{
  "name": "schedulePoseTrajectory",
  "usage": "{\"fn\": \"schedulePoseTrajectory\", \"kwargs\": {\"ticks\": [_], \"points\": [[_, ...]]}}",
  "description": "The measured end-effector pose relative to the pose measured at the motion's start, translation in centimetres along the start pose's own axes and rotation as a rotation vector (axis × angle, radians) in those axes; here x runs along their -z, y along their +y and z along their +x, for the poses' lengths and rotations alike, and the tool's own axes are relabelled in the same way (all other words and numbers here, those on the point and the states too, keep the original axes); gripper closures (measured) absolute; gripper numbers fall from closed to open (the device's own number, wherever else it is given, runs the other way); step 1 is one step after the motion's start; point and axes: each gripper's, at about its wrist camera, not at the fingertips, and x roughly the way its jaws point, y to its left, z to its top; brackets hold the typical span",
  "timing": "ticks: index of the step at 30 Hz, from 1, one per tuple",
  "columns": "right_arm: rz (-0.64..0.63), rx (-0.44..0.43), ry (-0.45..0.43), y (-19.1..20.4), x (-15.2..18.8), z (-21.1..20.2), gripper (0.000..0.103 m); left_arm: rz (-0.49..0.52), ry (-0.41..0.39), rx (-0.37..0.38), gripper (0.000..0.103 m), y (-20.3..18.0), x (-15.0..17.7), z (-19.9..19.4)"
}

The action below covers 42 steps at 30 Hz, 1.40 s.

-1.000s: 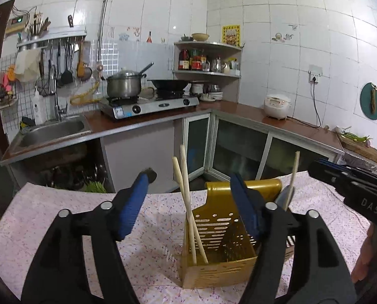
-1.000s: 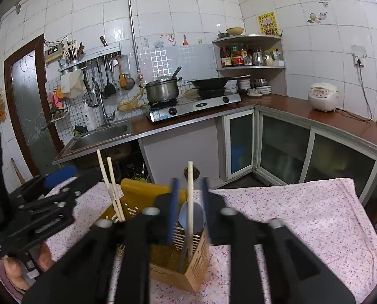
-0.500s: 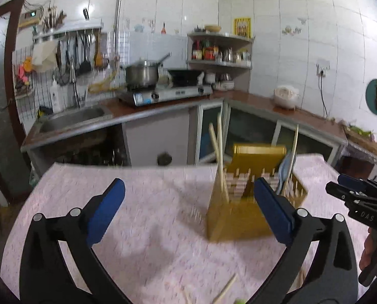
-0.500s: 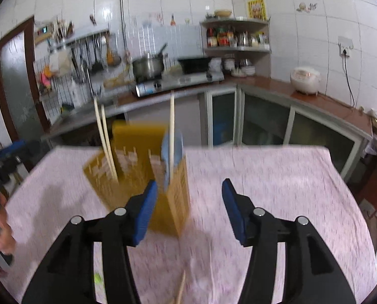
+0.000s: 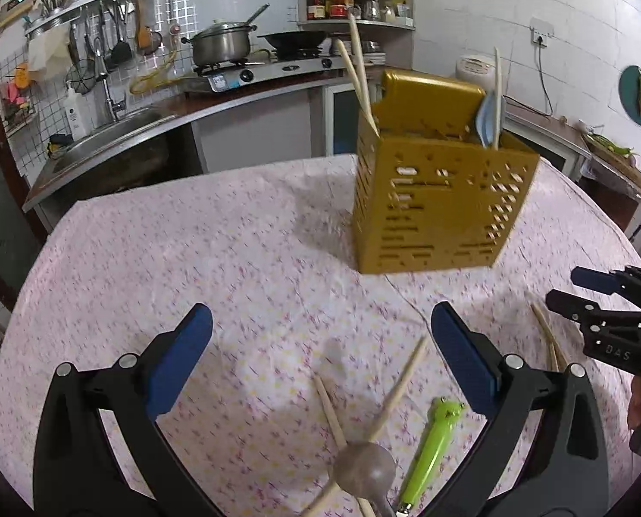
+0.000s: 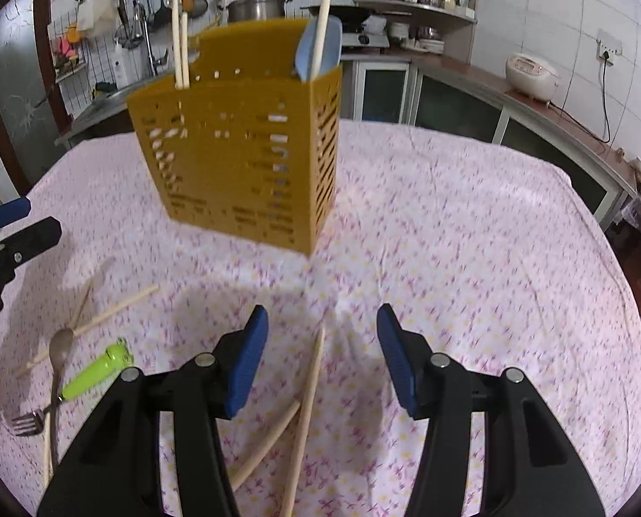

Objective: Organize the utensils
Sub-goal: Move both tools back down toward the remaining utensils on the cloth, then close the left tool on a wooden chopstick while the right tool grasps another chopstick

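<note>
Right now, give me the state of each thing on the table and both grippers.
Yellow caddy: upright, holding three chopsticks and a blue spoon.
Metal spoon: flat on loose chopsticks.
Green-handled fork: flat.
Left gripper: open, empty.
Right gripper: open, empty.

Both claws [image 5: 320, 357] [image 6: 320, 357] back from caddy [image 5: 432, 198], now empty.

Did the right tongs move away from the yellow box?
Yes. A second ago they were shut on a chopstick over the box; now the right tongs are open, pulled back and lower, above the chopsticks on the table.
</note>
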Motion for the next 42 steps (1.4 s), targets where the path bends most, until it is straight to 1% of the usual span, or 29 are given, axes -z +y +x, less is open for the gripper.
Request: {"fn": "schedulePoseTrajectory", "kwargs": {"ticks": [2, 5, 11, 15, 18, 20, 22, 26, 29, 30, 34, 36, 37, 39, 42], "points": [[0.0, 0.002, 0.014, 0.0, 0.5, 0.4, 0.051, 0.011, 0.02, 0.003, 0.005, -0.3, 0.6, 0.2], [0.009, 0.005, 0.039, 0.0, 1.1, 1.0, 0.051, 0.019, 0.025, -0.008, 0.005, -0.5, 1.1, 0.4], [0.028, 0.016, 0.077, -0.3, 1.8, 2.2, 0.051, 0.03, 0.061, -0.019, 0.005, -1.4, 1.6, 1.4], [0.034, 0.022, 0.107, -0.5, 2.1, 2.8, 0.052, 0.03, 0.116, -0.008, 0.005, -1.7, 2.0, 2.7], [0.033, 0.027, 0.118, -0.4, 2.1, 2.9, 0.052, 0.034, 0.165, -0.021, 0.006, -1.9, 2.6, 3.8], [0.03, 0.028, 0.126, -0.2, 2.0, 3.0, 0.054, 0.032, 0.189, -0.013, 0.006, -2.0, 2.9, 4.4], [0.027, 0.025, 0.129, -0.1, 1.9, 3.1, 0.059, 0.039, 0.201, -0.02, 0.009, -2.1, 3.0, 4.6], [0.022, 0.016, 0.133, 0.0, 1.8, 3.1, 0.064, 0.045, 0.219, -0.018, 0.013, -2.3, 3.2, 5.1], [0.021, 0.008, 0.135, 0.1, 1.9, 3.0, 0.069, 0.046, 0.233, -0.017, 0.015, -2.4, 3.4, 5.3], [0.023, 0.003, 0.135, 0.1, 1.8, 3.0, 0.073, 0.046, 0.237, -0.015, 0.015, -2.4, 3.5, 5.4], [0.02, -0.005, 0.139, 0.1, 1.8, 3.0, 0.081, 0.043, 0.25, 0.006, 0.022, -2.3, 3.4, 5.7], [0.019, -0.009, 0.143, 0.1, 1.7, 3.0, 0.084, 0.036, 0.26, 0.03, 0.03, -2.2, 3.3, 5.8], [0.02, -0.011, 0.145, 0.1, 1.6, 3.0, 0.085, 0.031, 0.264, 0.042, 0.031, -2.1, 3.2, 5.8], [0.019, -0.012, 0.15, 0.2, 1.5, 3.0, 0.086, 0.02, 0.274, 0.057, 0.039, -1.9, 2.9, 5.8], [0.018, -0.015, 0.158, 0.1, 1.4, 3.1, 0.087, 0.007, 0.295, 0.07, 0.048, -1.7, 2.6, 6.1]]}}
